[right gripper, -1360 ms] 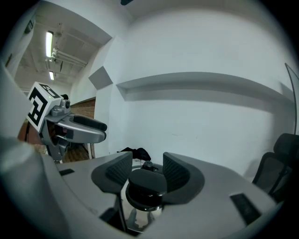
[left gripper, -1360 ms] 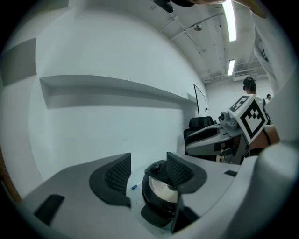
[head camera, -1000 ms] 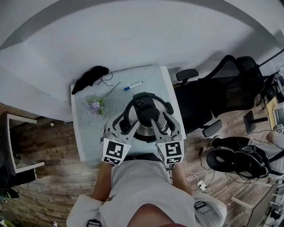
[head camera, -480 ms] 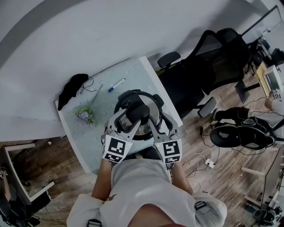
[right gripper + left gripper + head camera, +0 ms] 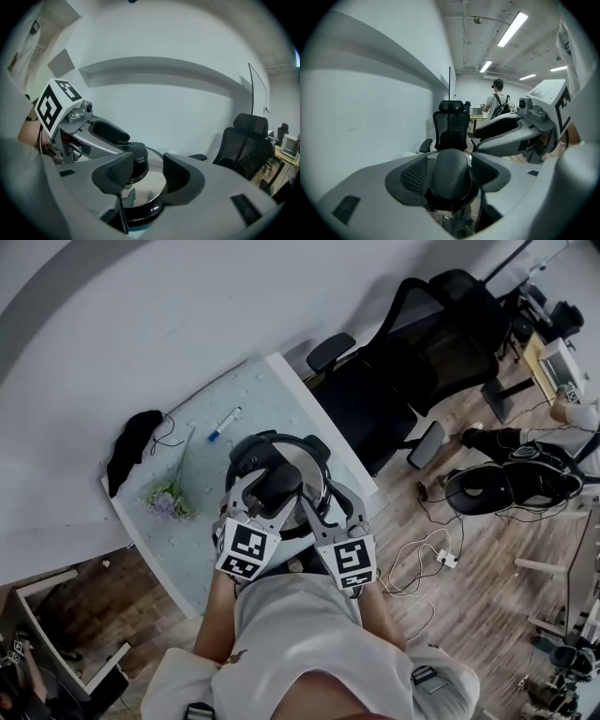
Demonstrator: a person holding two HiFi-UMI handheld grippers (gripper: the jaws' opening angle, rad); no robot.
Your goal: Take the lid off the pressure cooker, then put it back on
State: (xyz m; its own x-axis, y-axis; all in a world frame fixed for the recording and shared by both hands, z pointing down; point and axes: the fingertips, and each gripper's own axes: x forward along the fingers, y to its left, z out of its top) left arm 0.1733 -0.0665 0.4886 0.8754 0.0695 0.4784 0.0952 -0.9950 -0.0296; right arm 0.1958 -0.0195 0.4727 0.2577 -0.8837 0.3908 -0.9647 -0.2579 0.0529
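Observation:
The pressure cooker stands on the pale blue table, its shiny lid topped by a black knob. My left gripper is shut on that knob, one ribbed pad on each side; the head view shows it over the lid's middle. My right gripper is open just above the lid's near edge, with only shiny metal showing between its pads, and sits to the right of the knob. Whether the lid is lifted off the pot cannot be told.
On the table's far part lie a blue marker, a flower sprig and a black cloth. A black office chair stands close to the table's right side. Bags and cables lie on the floor.
The head view has swung, so the table and cooker look turned and shifted left. Both grippers have stayed at the cooker lid, the left one at the knob.

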